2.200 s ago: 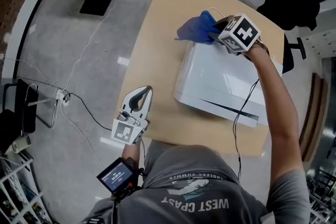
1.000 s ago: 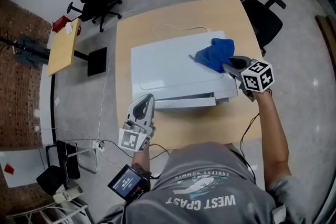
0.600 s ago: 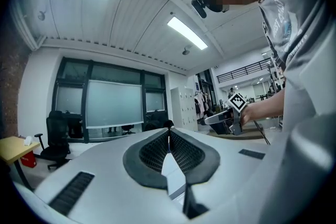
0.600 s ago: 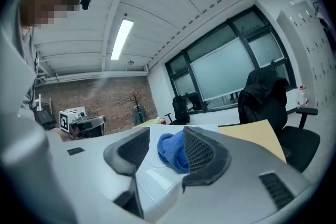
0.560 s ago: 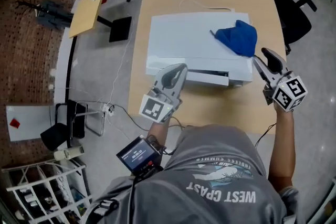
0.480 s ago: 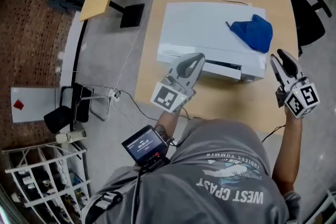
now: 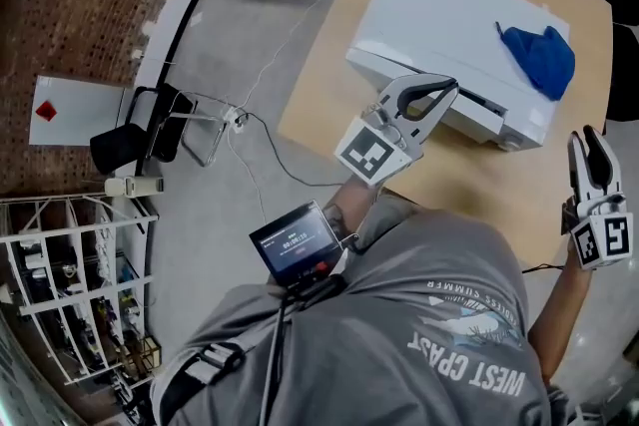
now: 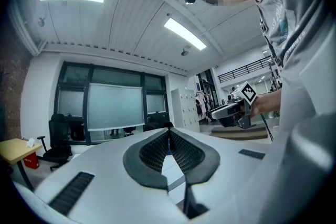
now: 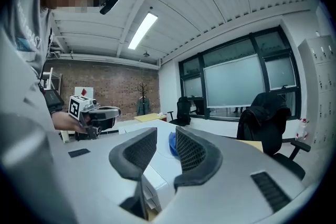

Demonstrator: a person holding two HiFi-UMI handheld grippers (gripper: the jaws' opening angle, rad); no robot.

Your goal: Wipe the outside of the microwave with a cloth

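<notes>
The white microwave (image 7: 439, 15) stands on a wooden table (image 7: 329, 105). A crumpled blue cloth (image 7: 540, 57) lies loose on its top, near the right end. My left gripper (image 7: 449, 88) is shut and empty, level with the microwave's front edge. My right gripper (image 7: 587, 141) hangs off the table's right side, clear of the cloth. Its jaws have just been closing but stand open with nothing between them. In the right gripper view the cloth (image 9: 171, 144) and the microwave (image 9: 149, 178) show through the gap of the right gripper (image 9: 165, 136). In the left gripper view the left gripper (image 8: 169, 136) has its tips together.
A cable (image 7: 270, 155) runs over the grey floor to a power strip. A wire rack (image 7: 70, 274) stands at lower left. A small screen (image 7: 297, 242) hangs at the person's waist. A black office chair (image 9: 268, 113) sits beyond the table.
The right gripper let go of the blue cloth, which stays on the microwave top. Both grippers drew back toward the person, and the head view swung round.
</notes>
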